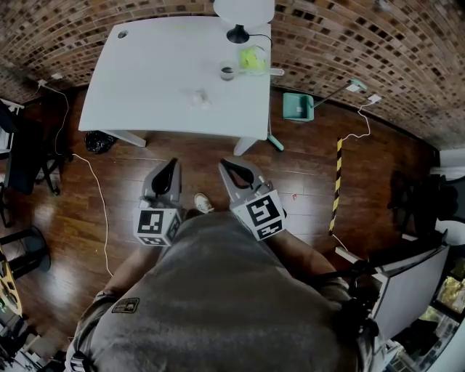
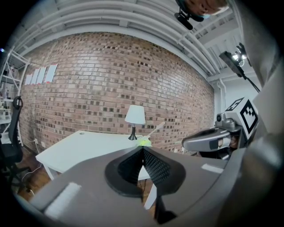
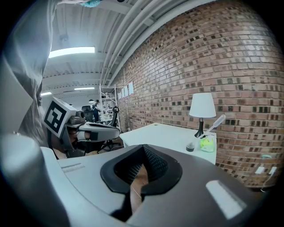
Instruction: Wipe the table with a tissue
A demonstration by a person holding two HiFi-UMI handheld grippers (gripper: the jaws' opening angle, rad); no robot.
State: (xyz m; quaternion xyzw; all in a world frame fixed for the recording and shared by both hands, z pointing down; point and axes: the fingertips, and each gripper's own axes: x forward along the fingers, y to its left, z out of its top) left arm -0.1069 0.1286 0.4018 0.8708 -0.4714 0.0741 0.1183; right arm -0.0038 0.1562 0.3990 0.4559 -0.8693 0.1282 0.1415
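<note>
A crumpled white tissue lies near the middle of the white table, towards its near edge. Both grippers hang over the wood floor in front of the person, well short of the table. My left gripper is shut and empty; in the left gripper view its jaws meet at the tip, aimed at the table. My right gripper sits beside it, also shut with nothing held, and its closed tips point towards the table.
At the table's far right stand a white lamp, a small dark cup and a yellow-green container. A teal dustpan leans by the brick wall. Black-yellow tape and a cable run across the floor; a chair stands left.
</note>
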